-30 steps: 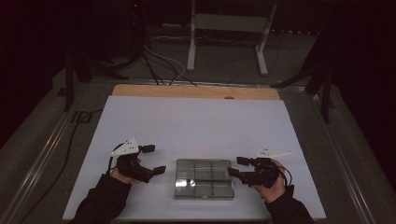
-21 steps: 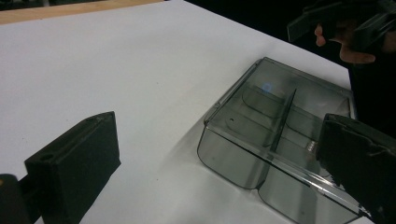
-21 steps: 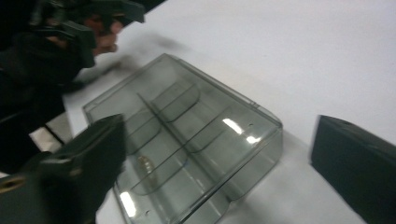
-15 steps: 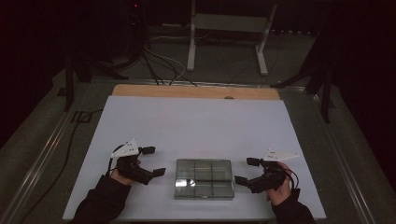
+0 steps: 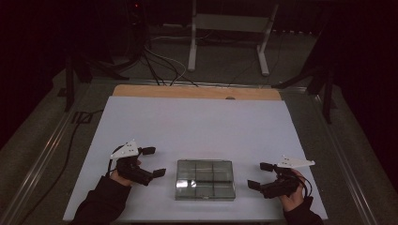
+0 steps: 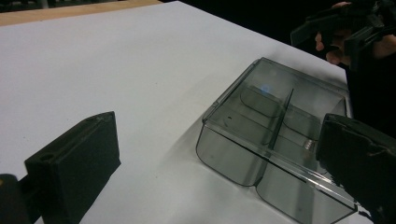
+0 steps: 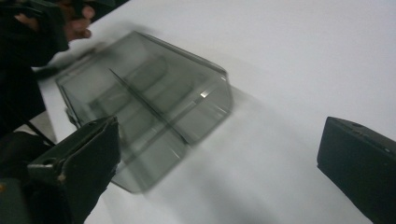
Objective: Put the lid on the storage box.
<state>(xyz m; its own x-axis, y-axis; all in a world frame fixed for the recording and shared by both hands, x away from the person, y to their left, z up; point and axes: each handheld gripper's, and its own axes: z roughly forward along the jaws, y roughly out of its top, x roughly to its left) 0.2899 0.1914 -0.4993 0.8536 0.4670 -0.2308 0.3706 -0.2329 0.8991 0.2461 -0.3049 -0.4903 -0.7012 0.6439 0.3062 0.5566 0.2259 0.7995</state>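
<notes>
A smoky clear plastic box (image 5: 205, 179) with several compartments lies flat, lid closed, near the front edge of the white table (image 5: 202, 122). My left gripper (image 5: 154, 161) rests just left of it, open and pointing at the box (image 6: 275, 135); its own jaws (image 6: 219, 154) stand wide with nothing gripped. My right gripper (image 5: 259, 175) is a short way right of the box, apart from it. Its jaws (image 7: 219, 154) have just been opening and stand wide, with nothing between them and the box (image 7: 149, 102) ahead.
A wooden strip (image 5: 197, 92) runs along the table's far edge. Beyond it stand a metal frame (image 5: 225, 42) and floor cables (image 5: 159, 61). Bare white surface stretches behind the box. The front edge lies close below box and hands.
My right gripper has drawn back to the right and slightly toward the front edge, away from the box's right side, and its jaws spread wider. The left gripper and box stayed put.
</notes>
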